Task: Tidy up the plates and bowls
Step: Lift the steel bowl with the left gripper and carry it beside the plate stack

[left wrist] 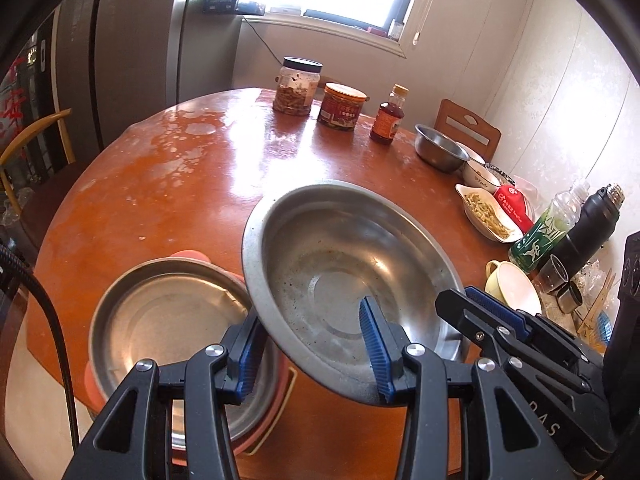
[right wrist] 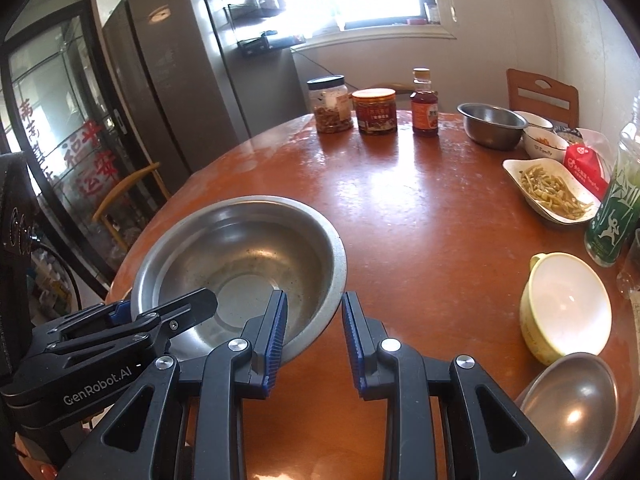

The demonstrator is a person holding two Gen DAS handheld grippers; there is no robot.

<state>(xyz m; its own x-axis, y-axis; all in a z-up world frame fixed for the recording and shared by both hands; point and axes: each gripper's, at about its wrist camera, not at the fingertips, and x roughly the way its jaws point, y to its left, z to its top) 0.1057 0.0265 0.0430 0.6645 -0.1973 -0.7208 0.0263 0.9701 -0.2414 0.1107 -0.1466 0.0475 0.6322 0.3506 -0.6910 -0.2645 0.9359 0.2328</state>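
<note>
Scuffed, speckled steel basin (left wrist: 340,264), rim clenched by both claws (left wrist: 314,344) (right wrist: 314,338).

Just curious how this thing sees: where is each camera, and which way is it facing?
Left wrist view: on the left gripper, looking forward and down over the table; its jaws show, the right gripper alongside.
Right wrist view: on the right gripper, facing likewise; its jaws, the left gripper alongside.
Shared: the steel bowl both grip.
</note>
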